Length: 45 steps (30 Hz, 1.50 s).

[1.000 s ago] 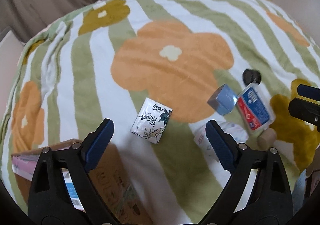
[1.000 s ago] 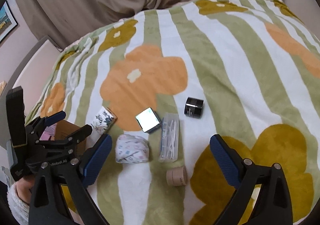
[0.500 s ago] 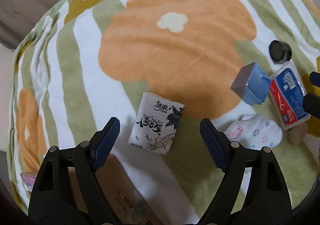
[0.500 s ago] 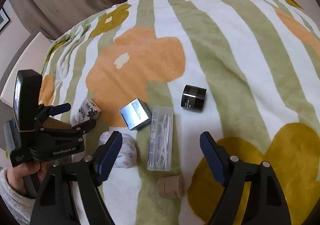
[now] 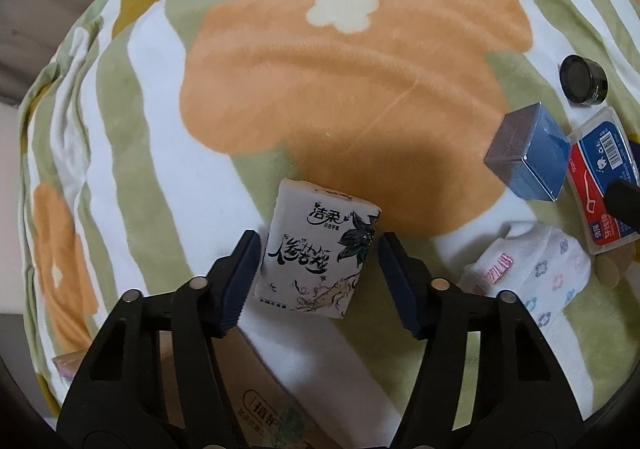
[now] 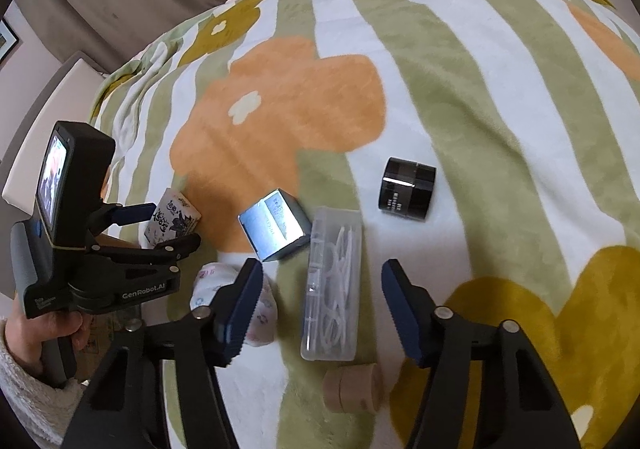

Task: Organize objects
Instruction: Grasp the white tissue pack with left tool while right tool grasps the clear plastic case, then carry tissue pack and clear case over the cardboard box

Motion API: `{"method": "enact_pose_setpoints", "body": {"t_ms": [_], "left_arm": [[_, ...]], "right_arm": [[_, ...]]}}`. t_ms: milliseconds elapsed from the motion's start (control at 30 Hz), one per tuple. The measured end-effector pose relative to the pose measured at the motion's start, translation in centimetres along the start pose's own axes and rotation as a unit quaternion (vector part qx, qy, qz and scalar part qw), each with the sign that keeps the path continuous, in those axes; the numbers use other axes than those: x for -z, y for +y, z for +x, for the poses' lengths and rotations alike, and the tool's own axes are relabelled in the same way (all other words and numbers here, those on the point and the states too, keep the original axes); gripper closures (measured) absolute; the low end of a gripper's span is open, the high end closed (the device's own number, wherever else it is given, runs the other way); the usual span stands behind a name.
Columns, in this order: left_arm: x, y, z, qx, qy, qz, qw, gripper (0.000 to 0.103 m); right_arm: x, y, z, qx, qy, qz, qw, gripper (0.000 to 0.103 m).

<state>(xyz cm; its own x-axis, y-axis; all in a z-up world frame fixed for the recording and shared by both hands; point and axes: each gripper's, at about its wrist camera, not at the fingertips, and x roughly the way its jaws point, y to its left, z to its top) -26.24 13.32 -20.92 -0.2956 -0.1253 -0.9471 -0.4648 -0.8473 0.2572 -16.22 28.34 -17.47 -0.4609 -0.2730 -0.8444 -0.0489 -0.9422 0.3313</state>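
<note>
A white tissue pack with black ink print lies on the flowered blanket, between the fingers of my open left gripper; the pads stand just off its sides. It also shows in the right wrist view, with the left gripper around it. My right gripper is open over a clear floss-pick box. Near it lie a blue box, a black jar, a folded white sock and a tan tape roll.
A cardboard box sits under the left gripper at the blanket's near-left edge. The blanket stretches far and right. In the left wrist view, the blue box, floss box, jar and sock lie to the right.
My left gripper moved forward and down until its fingers flank the tissue pack. My right gripper moved in lower over the floss-pick box. Nothing was grasped.
</note>
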Motion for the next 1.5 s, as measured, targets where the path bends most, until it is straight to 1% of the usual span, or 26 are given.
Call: {"method": "enact_pose_setpoints", "body": {"t_ms": [67,133,167,267,367,633,833,1100,1300,1500], "left_arm": [[0.0,0.2,0.2,0.004,0.002,-0.005,1.0000,0.053],[-0.1,0.5,0.1,0.011,0.001,-0.010,0.9999,0.054],[-0.1,0.6,0.1,0.016,-0.002,-0.014,0.9998,0.054],[0.0,1.0,0.0,0.027,-0.007,-0.024,0.9993,0.055],[0.0,1.4,-0.2,0.035,-0.011,-0.031,0.9989,0.055],[0.4,2.4,-1.7,0.052,-0.041,-0.060,0.9960,0.055],[0.8,2.7,-3.8,0.065,-0.066,-0.072,0.9931,0.055],[1.4,2.1,-8.7,0.075,-0.113,-0.074,0.9881,0.055],[2.7,2.1,-13.1,0.087,-0.151,-0.079,0.9815,0.055],[4.5,2.2,-17.2,0.085,-0.185,-0.083,0.9756,0.055]], "right_arm": [[0.0,0.1,0.3,0.003,0.002,-0.001,1.000,0.056],[0.0,0.1,0.6,0.003,0.006,-0.001,1.000,0.062],[0.1,0.2,0.7,0.003,0.007,-0.001,1.000,0.068],[0.2,0.2,0.9,0.007,0.009,-0.002,1.000,0.076],[0.4,0.2,0.9,0.009,0.005,0.001,1.000,0.077],[0.5,-0.2,-0.2,0.011,-0.010,0.010,1.000,0.079],[0.4,0.0,-1.3,0.009,-0.021,0.011,1.000,0.079],[0.2,1.1,-3.8,0.006,-0.044,0.001,0.999,0.079],[0.2,2.2,-7.0,0.006,-0.068,-0.010,0.998,0.079],[0.5,4.1,-10.6,0.007,-0.096,-0.029,0.995,0.079]]}}
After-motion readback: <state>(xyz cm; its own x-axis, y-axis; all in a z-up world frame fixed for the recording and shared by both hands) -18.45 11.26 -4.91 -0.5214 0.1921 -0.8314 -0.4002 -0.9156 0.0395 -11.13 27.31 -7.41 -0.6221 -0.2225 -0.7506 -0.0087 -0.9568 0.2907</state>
